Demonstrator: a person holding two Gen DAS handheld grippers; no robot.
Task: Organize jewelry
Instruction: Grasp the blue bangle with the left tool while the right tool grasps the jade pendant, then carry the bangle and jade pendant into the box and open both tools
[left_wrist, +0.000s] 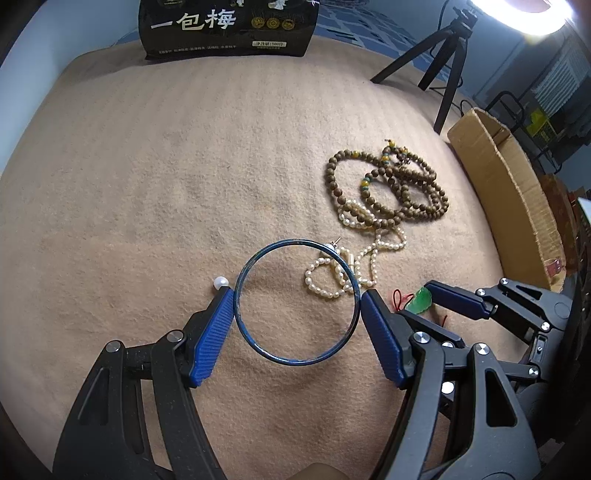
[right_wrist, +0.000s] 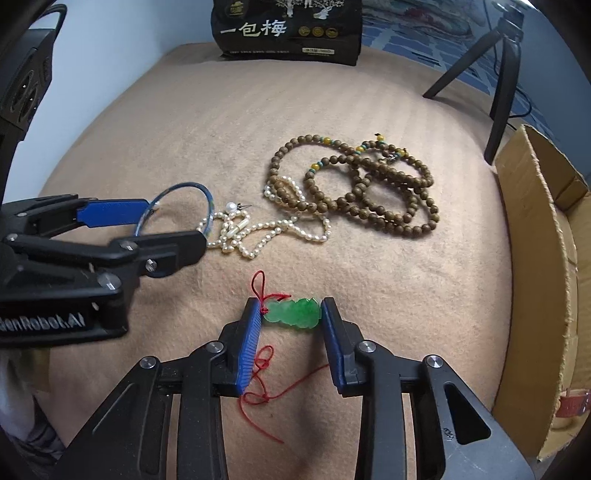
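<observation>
My left gripper (left_wrist: 297, 310) is shut on a thin blue bangle (left_wrist: 258, 350), its pads touching the ring on both sides; the bangle (right_wrist: 207, 194) and left gripper (right_wrist: 173, 225) also show in the right wrist view. My right gripper (right_wrist: 291, 317) is shut on a green jade pendant (right_wrist: 293, 314) with a red cord (right_wrist: 258, 384); the pendant (left_wrist: 419, 300) shows beside the right gripper (left_wrist: 424, 295) in the left wrist view. A pearl necklace (left_wrist: 347, 273) (right_wrist: 258, 232), brown bead strands (left_wrist: 391, 184) (right_wrist: 369, 184) and a loose pearl (left_wrist: 220, 283) lie on the tan cloth.
A cardboard box (left_wrist: 509, 184) (right_wrist: 535, 258) stands along the right edge of the cloth (left_wrist: 147, 184). A black snack bag (left_wrist: 229, 29) (right_wrist: 288, 29) stands at the back. A black tripod (left_wrist: 443, 62) (right_wrist: 491, 74) stands at the back right.
</observation>
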